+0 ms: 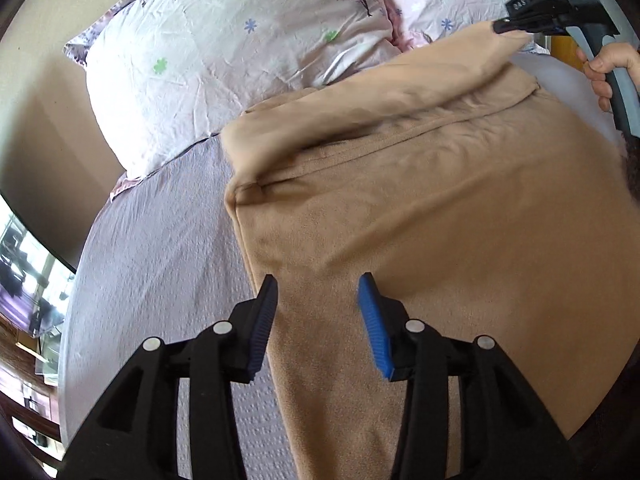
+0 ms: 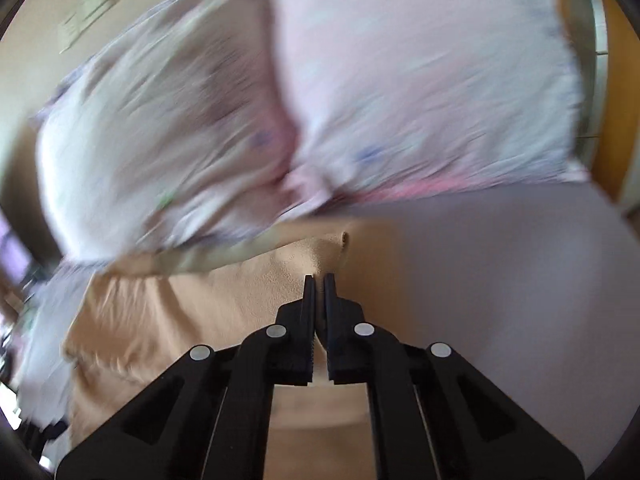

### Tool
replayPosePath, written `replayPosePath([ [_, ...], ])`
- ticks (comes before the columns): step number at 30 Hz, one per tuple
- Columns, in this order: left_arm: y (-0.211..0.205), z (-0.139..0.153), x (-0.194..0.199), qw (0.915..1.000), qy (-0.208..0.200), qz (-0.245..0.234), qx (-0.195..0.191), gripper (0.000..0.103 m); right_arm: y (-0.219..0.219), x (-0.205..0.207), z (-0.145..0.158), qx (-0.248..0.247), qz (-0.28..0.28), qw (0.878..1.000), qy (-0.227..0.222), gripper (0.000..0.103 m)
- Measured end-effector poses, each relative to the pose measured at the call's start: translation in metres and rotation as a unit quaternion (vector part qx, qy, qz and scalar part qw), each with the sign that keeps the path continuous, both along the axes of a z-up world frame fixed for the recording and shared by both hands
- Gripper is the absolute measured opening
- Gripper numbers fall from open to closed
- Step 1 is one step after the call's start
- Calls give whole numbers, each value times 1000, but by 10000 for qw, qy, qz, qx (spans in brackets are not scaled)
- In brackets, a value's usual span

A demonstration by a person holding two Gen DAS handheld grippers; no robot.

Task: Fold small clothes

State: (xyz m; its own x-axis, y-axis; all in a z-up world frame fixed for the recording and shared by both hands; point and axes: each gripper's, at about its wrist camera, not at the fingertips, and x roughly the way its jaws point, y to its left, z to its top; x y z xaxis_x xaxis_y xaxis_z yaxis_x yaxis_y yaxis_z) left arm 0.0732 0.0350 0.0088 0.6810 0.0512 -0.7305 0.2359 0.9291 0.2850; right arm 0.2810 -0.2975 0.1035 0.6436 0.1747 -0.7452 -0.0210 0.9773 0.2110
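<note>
Evidently mid-fold: the soft tan knit garment (image 1: 460, 220) lies on the lavender bedsheet (image 1: 160, 240) — right gripper (image 2: 319, 278) clamped on a corner, left gripper (image 1: 318, 284) spread apart above; folding remains.

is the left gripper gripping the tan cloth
No, the left gripper hangs open over the tan cloth, fingers apart.

— Where do we have the garment (image 1: 420, 208)?

— On the bed sheet (image 1: 160, 248), its far part doubled back over itself. Our left gripper (image 1: 318, 300) hangs over its near left edge.

— And behind it?

— Two pillows (image 1: 224, 64) lie side by side at the head of the bed. Our right gripper (image 1: 516, 26) pinches the garment's far right corner.
</note>
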Motion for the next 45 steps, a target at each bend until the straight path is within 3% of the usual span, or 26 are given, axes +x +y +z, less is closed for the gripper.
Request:
replayPosePath([
  [2,4,3,-3,9999,-14,32,-134,43,-13,-12,2,354,122,9991,200,21],
  [3,11,8,-11,9993,-54,-1,-381,43,-20,-25,7,439,189,9988,94,31],
  [4,17,13,-16,9979,-64,-43,-645,43,-28,-49,16,560,309,9979,-144,61],
  [5,26,18,-23,9953,-48,-83,-960,44,-35,-64,23,705,425,9961,-322,79],
  [6,41,23,-34,9894,2,-134,-1448,46,-45,-88,29,958,663,9919,-513,80],
  [8,64,27,-47,9759,152,-167,-2171,57,-56,-126,31,1372,1145,9824,-547,80],
  [9,80,27,-59,9652,239,-161,-2598,58,-62,-139,28,1524,1348,9777,-510,80],
  [13,123,13,-108,9352,385,-70,-3520,60,-96,-221,1,1799,1872,9657,-86,80],
  [16,146,-5,-142,9187,594,-87,-3905,70,-128,-279,-32,1903,1731,9650,505,80],
  [18,151,-19,-156,9116,772,-122,-4036,74,-139,-291,-50,2010,1545,9640,802,80],
  [21,140,-40,-151,9024,1051,-225,-4173,75,-144,-294,-81,2392,1516,9526,1116,80],
  [25,113,-56,-131,8950,1273,-512,-4244,73,-123,-277,-110,2892,1936,9280,1333,78],
  [27,102,-63,-120,8864,1333,-553,-4399,66,-111,-269,-121,3134,2157,9149,1353,45],
  [28,100,-66,-118,8793,1401,-526,-4522,39,-107,-268,-122,3235,2261,9090,1342,8],
  [29,101,-69,-116,8707,1506,-479,-4657,8,-106,-271,-119,3324,2363,9045,1247,8],
  [30,104,-72,-116,8594,1615,-423,-4833,7,-105,-276,-112,3419,2487,8994,1106,8],
  [32,110,-67,-122,8445,1673,-482,-5064,6,-107,-283,-90,3576,2694,8907,784,7],
  [33,110,-57,-126,8434,1628,-593,-5085,6,-109,-283,-78,3596,2733,8900,625,7],
  [36,113,-6,-130,8541,1056,-1008,-4992,6,-109,-264,-27,3642,2928,8841,-83,7],
  [40,121,60,-84,8550,107,-1176,-5050,6,-95,-203,38,3449,3012,8834,-1000,7],
  [42,122,78,-41,8561,-214,-941,-5077,6,-83,-152,59,3332,2747,8928,-1283,7],
  [45,125,86,43,8559,-322,-292,-5152,6,-69,-74,60,3240,2086,9142,-1258,7],
])
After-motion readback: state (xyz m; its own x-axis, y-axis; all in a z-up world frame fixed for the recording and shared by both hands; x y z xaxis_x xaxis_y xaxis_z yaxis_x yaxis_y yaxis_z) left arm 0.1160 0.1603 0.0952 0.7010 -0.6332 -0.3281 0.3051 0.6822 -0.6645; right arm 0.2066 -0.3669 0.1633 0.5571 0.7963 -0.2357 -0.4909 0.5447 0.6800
